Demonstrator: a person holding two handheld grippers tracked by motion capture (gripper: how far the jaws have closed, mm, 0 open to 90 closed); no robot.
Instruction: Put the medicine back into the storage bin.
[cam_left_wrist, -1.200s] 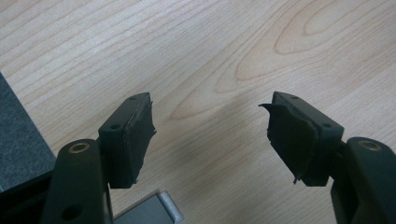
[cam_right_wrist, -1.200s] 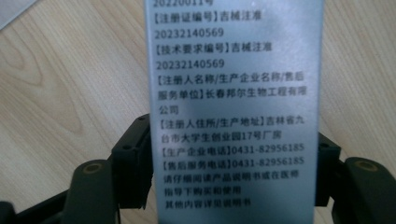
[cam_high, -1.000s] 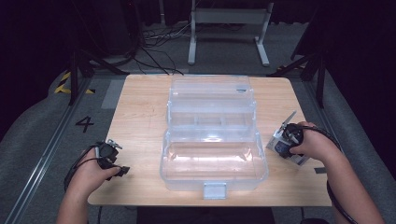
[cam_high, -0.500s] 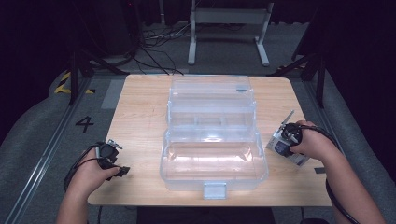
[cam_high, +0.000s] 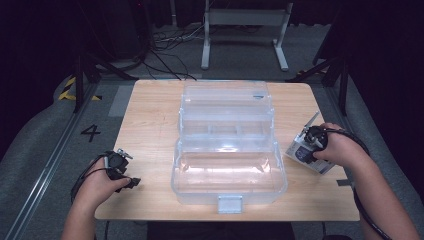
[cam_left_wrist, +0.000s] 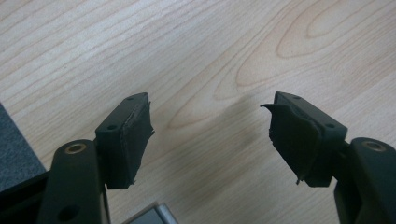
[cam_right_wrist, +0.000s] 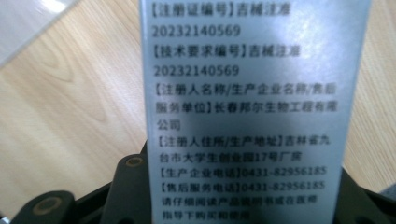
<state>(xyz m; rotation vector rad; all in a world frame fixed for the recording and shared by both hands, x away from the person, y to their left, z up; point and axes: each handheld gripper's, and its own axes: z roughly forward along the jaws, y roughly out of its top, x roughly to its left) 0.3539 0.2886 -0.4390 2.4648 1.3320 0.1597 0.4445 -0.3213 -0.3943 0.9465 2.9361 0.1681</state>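
We see a pale grey-blue printed box (cam_right_wrist: 247, 107) standing upright between the right gripper (cam_right_wrist: 243, 200)'s black jaws, which have just been closing on its sides. Its near face carries rows of dark printed characters and digits, slightly blurred. Light wooden table (cam_right_wrist: 70, 116) lies behind; a clear plastic edge (cam_right_wrist: 28, 23) shows upper left.
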